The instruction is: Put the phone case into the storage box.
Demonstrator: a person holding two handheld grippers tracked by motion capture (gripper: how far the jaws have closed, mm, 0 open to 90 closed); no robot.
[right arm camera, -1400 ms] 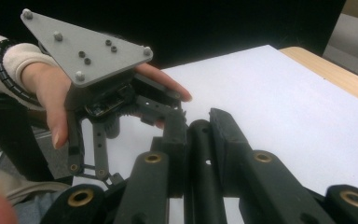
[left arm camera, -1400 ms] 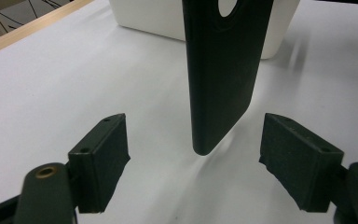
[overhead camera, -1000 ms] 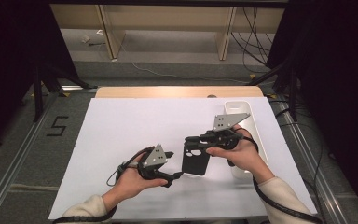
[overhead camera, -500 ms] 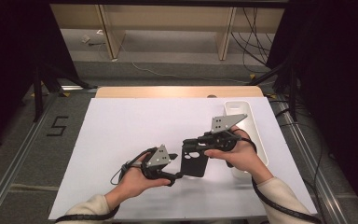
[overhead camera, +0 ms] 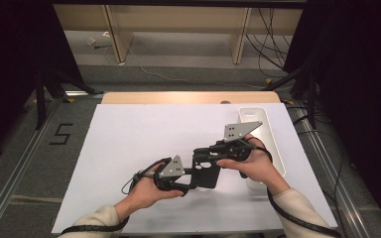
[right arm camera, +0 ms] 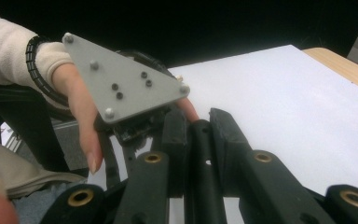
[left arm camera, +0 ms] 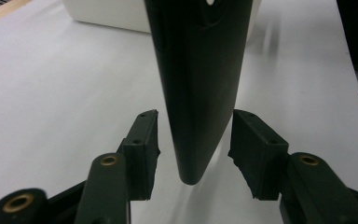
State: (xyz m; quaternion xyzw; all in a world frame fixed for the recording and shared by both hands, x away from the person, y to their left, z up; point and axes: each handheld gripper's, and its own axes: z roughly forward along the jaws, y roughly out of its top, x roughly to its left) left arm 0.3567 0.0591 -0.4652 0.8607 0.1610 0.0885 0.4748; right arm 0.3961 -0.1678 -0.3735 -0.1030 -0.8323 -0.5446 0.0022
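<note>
**Black plate clamped by the right claw, left claw closing around its free end**

A flat black plate (overhead camera: 206, 168) is held just above the white surface (overhead camera: 144, 134), toward the near edge and slightly right of the middle. The right claw (overhead camera: 204, 152) is clenched on the plate's far end; in the right gripper view its two pads (right arm camera: 177, 135) press on either side of the plate's thin edge (right arm camera: 200, 154). The right hand (overhead camera: 248, 161) wraps that claw's body from the right side.

The left claw (overhead camera: 191, 179) comes in from the left, carried by the left hand (overhead camera: 146, 191), and its jaws have just been closing. In the left gripper view the plate's rounded end (left arm camera: 196, 93) hangs between the two pads (left arm camera: 144, 144), with a slim gap showing on each side, so the left claw is released and has no grip on it.

A white tray (overhead camera: 273, 144) lies along the right edge of the surface, just beyond the right hand. Past the far edge of the white sheet, a strip of bare wood (overhead camera: 188, 97) shows.
</note>
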